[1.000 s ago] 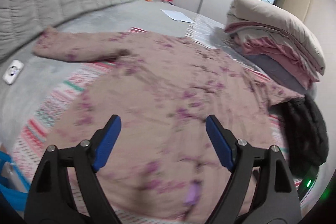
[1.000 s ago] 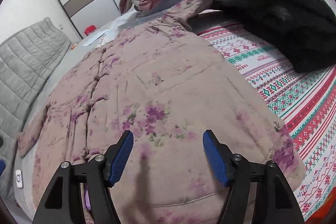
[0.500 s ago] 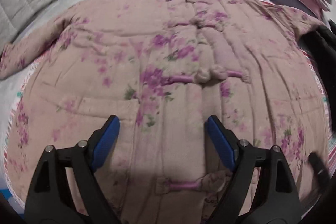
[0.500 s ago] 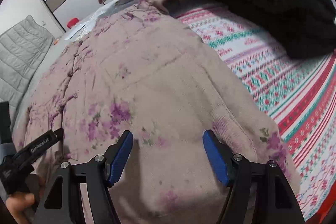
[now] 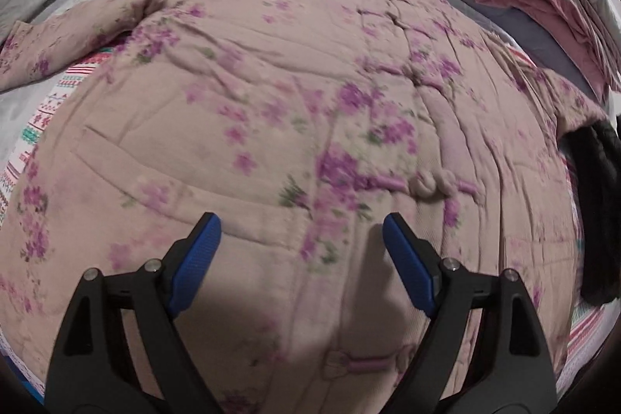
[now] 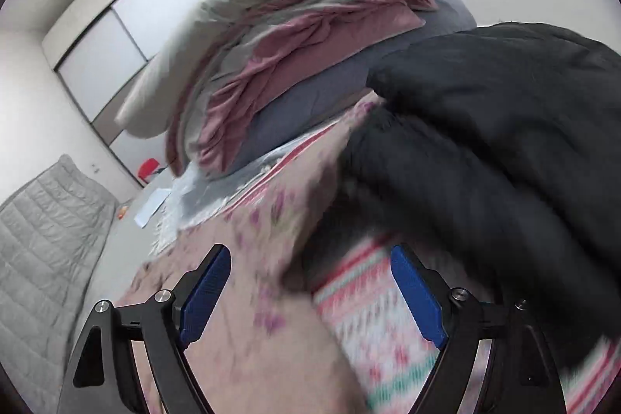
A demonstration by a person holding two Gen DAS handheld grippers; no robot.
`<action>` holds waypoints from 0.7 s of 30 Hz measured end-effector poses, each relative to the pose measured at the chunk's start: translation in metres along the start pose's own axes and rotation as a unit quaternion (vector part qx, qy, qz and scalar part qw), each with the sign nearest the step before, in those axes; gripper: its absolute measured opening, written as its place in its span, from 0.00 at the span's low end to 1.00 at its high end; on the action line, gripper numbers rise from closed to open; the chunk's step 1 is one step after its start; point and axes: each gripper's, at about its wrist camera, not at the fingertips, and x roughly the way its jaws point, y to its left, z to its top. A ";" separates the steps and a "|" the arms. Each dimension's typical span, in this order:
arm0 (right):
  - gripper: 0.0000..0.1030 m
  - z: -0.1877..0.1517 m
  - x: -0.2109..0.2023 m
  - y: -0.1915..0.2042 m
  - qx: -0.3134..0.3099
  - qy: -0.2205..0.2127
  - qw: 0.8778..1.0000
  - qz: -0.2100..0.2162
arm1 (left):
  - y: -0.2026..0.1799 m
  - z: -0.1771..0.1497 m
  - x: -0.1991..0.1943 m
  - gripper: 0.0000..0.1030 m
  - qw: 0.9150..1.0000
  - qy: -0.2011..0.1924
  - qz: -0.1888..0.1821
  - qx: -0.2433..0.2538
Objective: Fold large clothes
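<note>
Quilted floral robe [image 5: 295,96], spread flat

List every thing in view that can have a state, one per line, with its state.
Floral coat: spread flat, front up, not yet folded, knot buttons fastened.
Left gripper: open, empty, over the coat's lower front.
Right gripper: open, empty, over the coat's sleeve edge.
Black jacket: bunched, lying over the coat's sleeve end.
Bedding stack: folded and piled.
Striped blanket: spread under the coat.
</note>
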 end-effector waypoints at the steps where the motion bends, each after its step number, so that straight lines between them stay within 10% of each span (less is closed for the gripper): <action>1: 0.83 0.013 0.013 -0.001 0.013 0.001 1.000 0.015 | 0.002 0.002 -0.001 0.83 1.000 -0.002 0.001 -0.007; 14: 0.81 0.069 0.148 -0.011 0.080 0.061 0.989 -0.108 | 0.011 0.012 0.004 0.83 1.000 -0.001 0.005 -0.019; 16: 0.67 0.070 0.154 -0.006 0.060 0.062 0.986 -0.141 | 0.012 0.013 0.005 0.83 1.000 0.001 0.001 -0.019; 18: 0.08 0.071 0.155 -0.005 0.055 0.064 0.987 -0.138 | 0.013 0.014 0.005 0.83 1.000 0.002 -0.002 -0.021; 21: 0.09 0.073 0.131 0.002 0.064 0.006 0.991 -0.118 | 0.017 0.015 0.003 0.83 0.999 0.002 -0.010 -0.032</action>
